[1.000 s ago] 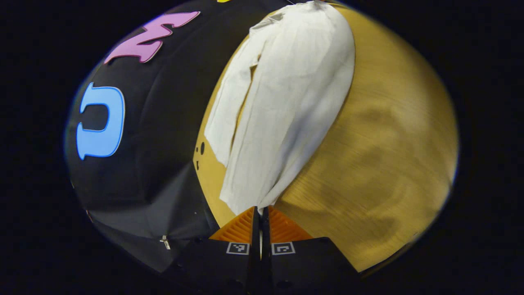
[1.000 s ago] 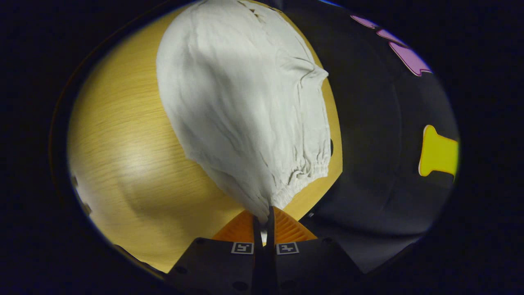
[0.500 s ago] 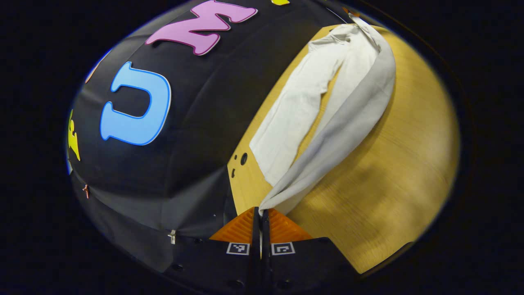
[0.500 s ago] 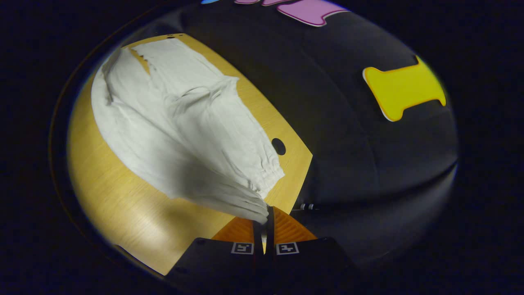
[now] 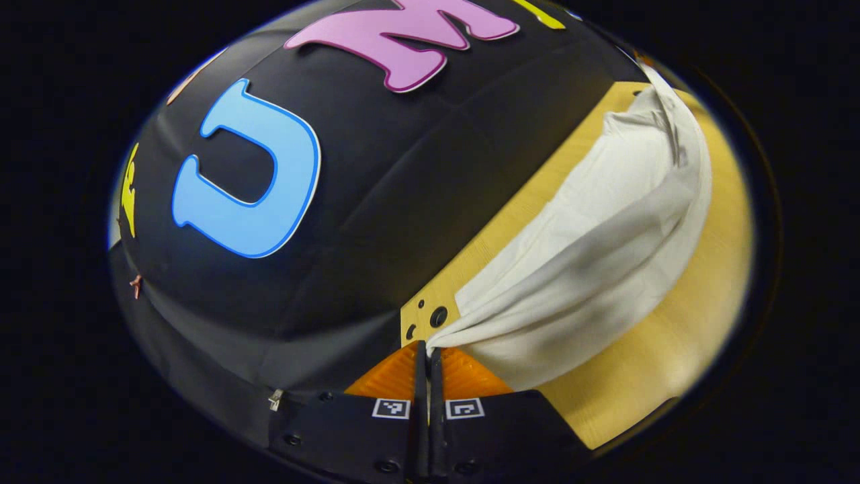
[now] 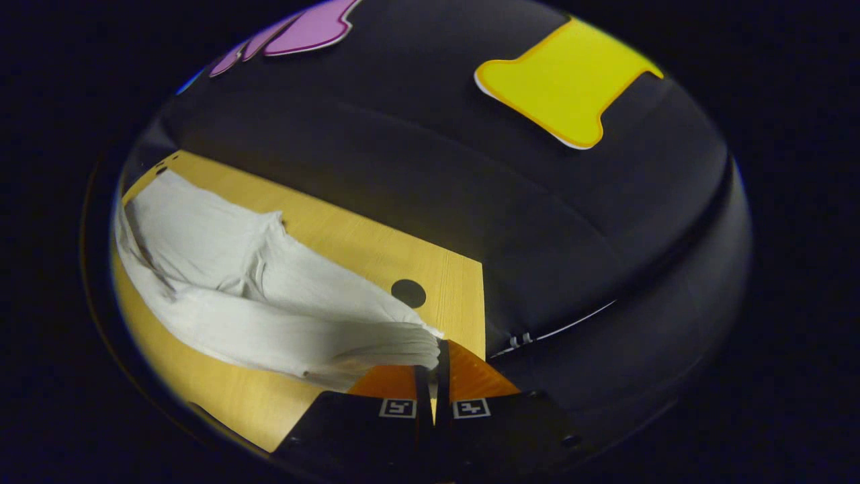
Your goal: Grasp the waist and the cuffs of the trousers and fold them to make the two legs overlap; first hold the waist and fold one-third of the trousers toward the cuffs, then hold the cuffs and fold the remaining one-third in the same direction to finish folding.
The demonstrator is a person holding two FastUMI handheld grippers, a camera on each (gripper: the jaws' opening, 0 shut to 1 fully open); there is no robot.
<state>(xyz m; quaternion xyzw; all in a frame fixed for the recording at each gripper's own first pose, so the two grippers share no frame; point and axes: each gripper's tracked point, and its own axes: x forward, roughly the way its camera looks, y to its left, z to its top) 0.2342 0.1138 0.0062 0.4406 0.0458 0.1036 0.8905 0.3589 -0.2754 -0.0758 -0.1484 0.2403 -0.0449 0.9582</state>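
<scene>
Presently the trousers (image 5: 591, 249) are pale, off-white cloth, creased and wrinkled throughout, lying on a wood-grain table (image 5: 672, 349) and partly lifted off it. In the left gripper view one edge of the cloth rises from the surface as a folded-over band, gathered to a narrow point at the left gripper (image 5: 428, 351), whose two fingers are pressed together on that gathered end. The upper layer drapes across the lower one, which lies flat toward the table's far edge; shadow darkens the underside of the raised fold. In the right gripper view the trousers (image 6: 269, 302) stretch from the far left of the table (image 6: 349, 242) toward the near corner, the cloth bunching into fine pleats where it enters the right gripper (image 6: 433, 353), whose fingers are likewise clamped on the fabric. Which end is waist and which is cuff cannot be settled from these views, though the pleated end at the right gripper resembles a gathered band. A ridge of wrinkles runs along the middle of the garment, with a lifted band nearer the camera over a flatter layer behind. A round hole (image 6: 408, 293) pierces the table just beside the cloth, near its corner; similar small holes (image 5: 437, 316) sit at the corner seen in the left gripper view, close to the gripped end.
</scene>
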